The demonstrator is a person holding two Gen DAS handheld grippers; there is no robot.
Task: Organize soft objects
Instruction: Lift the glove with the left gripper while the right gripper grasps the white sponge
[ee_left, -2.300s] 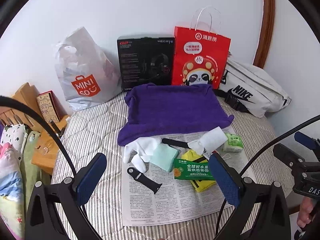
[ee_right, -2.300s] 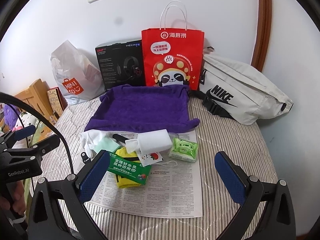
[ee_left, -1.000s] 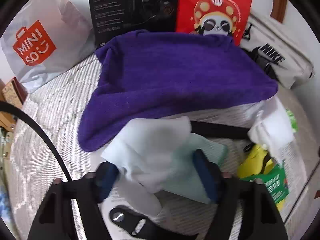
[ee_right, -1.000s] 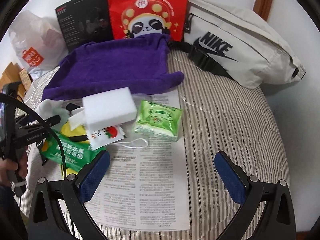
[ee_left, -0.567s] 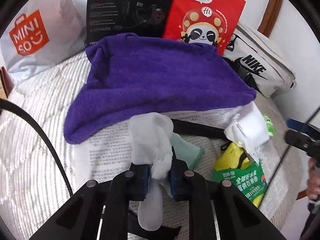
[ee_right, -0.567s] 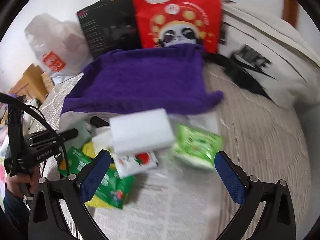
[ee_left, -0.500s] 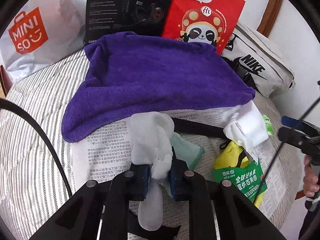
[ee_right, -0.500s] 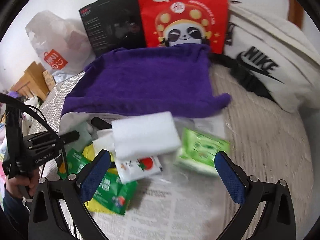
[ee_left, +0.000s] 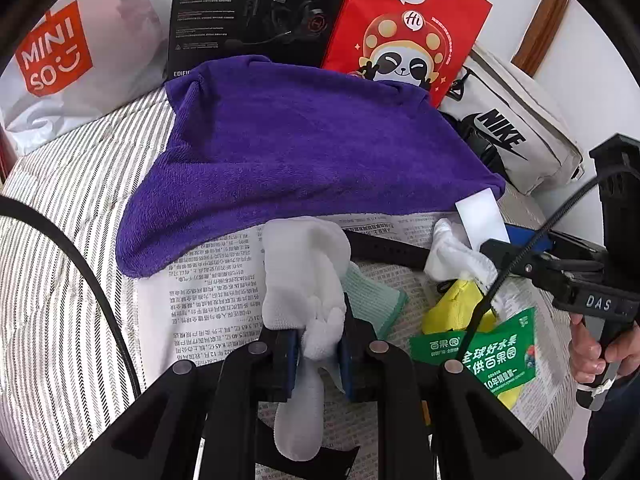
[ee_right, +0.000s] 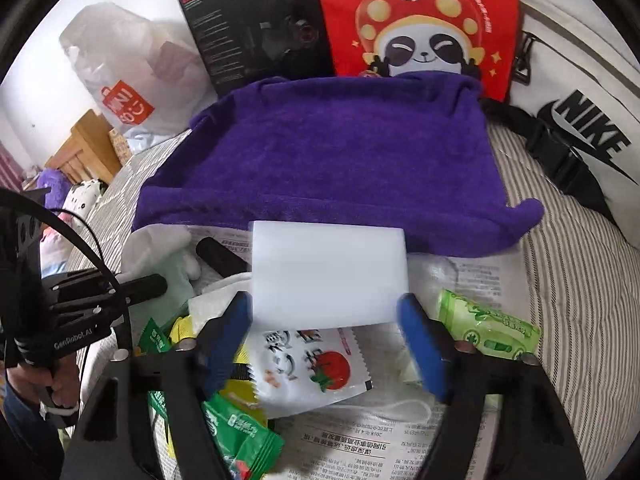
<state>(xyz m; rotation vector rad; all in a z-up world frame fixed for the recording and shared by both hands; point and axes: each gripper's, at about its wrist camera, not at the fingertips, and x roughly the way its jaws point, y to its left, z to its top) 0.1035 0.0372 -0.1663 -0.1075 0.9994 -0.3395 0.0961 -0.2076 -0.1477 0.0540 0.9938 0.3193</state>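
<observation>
Early stage: nothing soft sits on the purple towel yet, so all the sorting is left. Your left claw is clamped narrow on the white glove, which lies on the newspaper just in front of the towel's near edge. The glove's long axis runs away from you toward the towel, its bunched end flopping up ahead of the pads and its tail hanging down behind them.

Your right claw has just been closing; its jaws now stand either side of the white sponge block, at its near corners. You can't tell if the pads are pressing it yet. The block lies flat, long axis across the view, far edge against the towel.

Still loose on the newspaper: the mint cloth, a crumpled white cloth, the green tissue pack, the snack sachets.
</observation>
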